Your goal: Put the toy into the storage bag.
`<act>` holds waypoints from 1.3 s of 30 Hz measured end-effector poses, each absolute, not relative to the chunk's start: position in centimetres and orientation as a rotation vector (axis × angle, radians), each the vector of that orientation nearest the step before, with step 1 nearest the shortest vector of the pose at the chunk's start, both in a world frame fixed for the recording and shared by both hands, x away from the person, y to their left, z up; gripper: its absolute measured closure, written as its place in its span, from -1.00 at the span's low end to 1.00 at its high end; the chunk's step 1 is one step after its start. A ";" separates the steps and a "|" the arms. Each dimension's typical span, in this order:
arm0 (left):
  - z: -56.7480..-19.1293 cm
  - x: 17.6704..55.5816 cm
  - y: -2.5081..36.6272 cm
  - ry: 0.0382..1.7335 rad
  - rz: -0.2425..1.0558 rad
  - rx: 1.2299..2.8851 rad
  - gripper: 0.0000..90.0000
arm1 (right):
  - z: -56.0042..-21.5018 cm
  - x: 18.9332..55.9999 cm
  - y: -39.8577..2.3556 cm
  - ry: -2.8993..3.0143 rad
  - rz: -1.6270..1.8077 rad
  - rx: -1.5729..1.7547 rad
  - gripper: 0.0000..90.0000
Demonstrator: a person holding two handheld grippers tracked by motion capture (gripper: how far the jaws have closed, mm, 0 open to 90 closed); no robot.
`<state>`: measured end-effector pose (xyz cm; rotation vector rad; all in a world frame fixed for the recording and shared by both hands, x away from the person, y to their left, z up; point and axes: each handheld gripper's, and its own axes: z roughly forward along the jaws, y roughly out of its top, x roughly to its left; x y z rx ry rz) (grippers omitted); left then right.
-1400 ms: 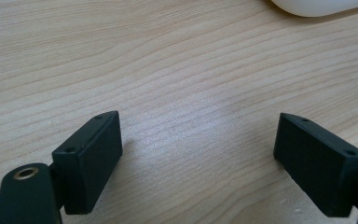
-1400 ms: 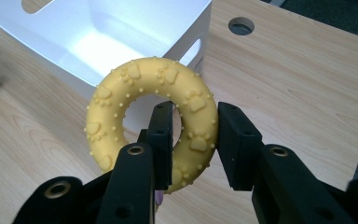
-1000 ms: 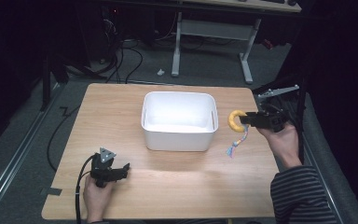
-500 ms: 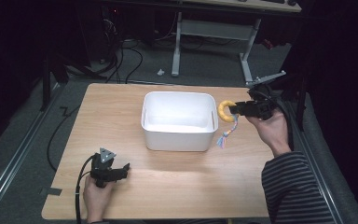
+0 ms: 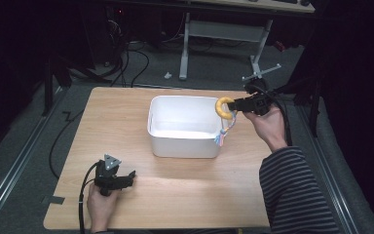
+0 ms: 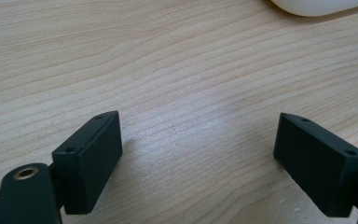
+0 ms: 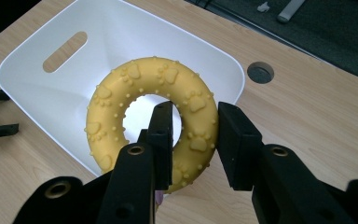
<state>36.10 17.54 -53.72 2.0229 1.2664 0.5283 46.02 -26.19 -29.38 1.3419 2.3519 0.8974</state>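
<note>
The right gripper (image 5: 235, 105) has its jaws clenched on a yellow ring toy (image 5: 223, 107), one jaw reaching through the ring's hole and the other pressing on the outer edge. In the right gripper view the yellow ring toy (image 7: 140, 107) shows raised paw prints and small bumps on its face. The toy hangs in the air over the right-hand rim of the white bin (image 5: 185, 144), and a short multicoloured cord (image 5: 220, 136) dangles from it down the outside of the bin wall. The bin stands near the middle of the wooden surface (image 5: 175, 195) and has a slot handle (image 7: 65, 51) in its end wall.

The left gripper (image 5: 126, 179) rests low at the near left part of the surface, well apart from the bin. Its jaws stand released and wide, with bare wood grain between them in the left gripper view (image 6: 196, 154).
</note>
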 end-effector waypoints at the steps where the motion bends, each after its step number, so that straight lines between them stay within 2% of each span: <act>1: -53.7 36.1 17.5 1.267 0.528 2.023 -0.65 | -29.3 46.1 -26.1 2.351 0.900 1.340 0.52; 24: -53.7 36.1 17.5 1.266 0.528 2.023 -0.65 | -29.1 48.8 -22.2 2.330 0.855 1.334 0.51; 39: -53.7 36.1 17.6 1.267 0.528 2.023 -0.65 | -31.5 50.4 -19.5 2.357 0.774 1.320 0.51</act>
